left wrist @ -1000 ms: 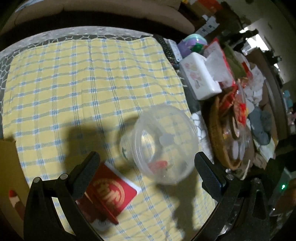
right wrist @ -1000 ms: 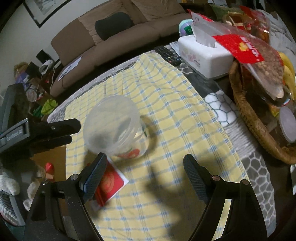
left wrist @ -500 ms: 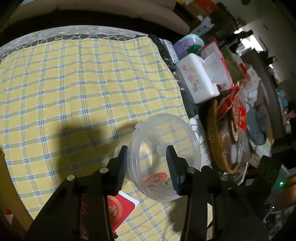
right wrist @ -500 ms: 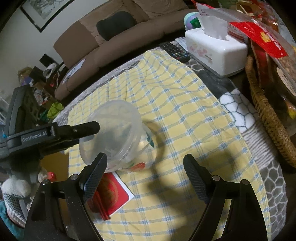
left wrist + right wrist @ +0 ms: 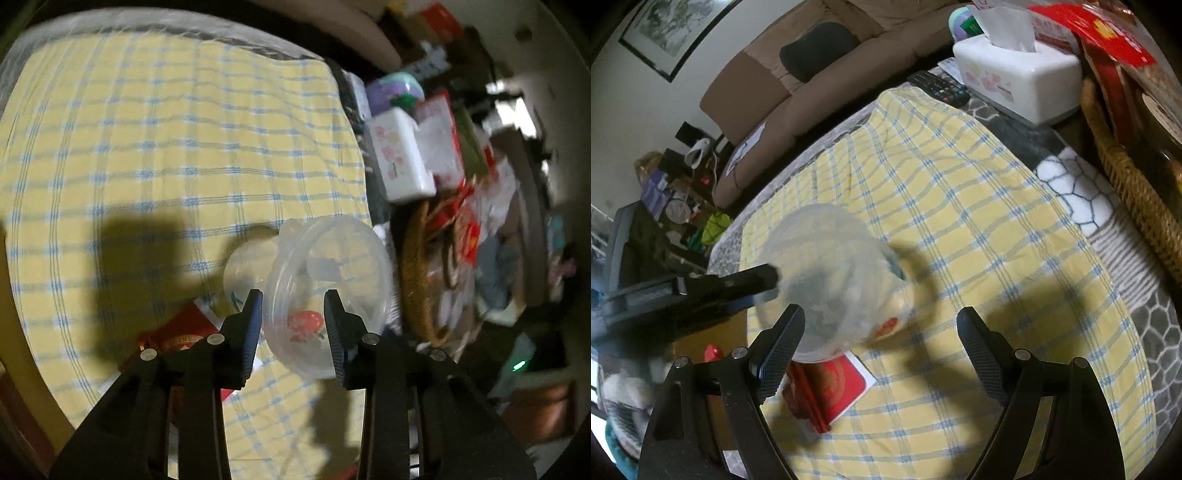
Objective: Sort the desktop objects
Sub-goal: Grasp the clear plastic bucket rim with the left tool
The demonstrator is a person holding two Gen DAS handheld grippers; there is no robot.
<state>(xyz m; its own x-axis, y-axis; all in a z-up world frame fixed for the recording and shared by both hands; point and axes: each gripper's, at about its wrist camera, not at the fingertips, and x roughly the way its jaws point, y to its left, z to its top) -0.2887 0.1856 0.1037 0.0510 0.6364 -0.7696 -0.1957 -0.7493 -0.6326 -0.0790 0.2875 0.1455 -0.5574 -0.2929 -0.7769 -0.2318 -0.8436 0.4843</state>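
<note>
On the checked table [image 5: 979, 229] we see, at left, our left tool [image 5: 293, 314] closing on the rim of a tilted clear plastic tub [image 5: 332, 280] above a red booklet [image 5: 838, 384], contents blurred, while our right tool [image 5: 881, 345] stands apart, empty.
</note>
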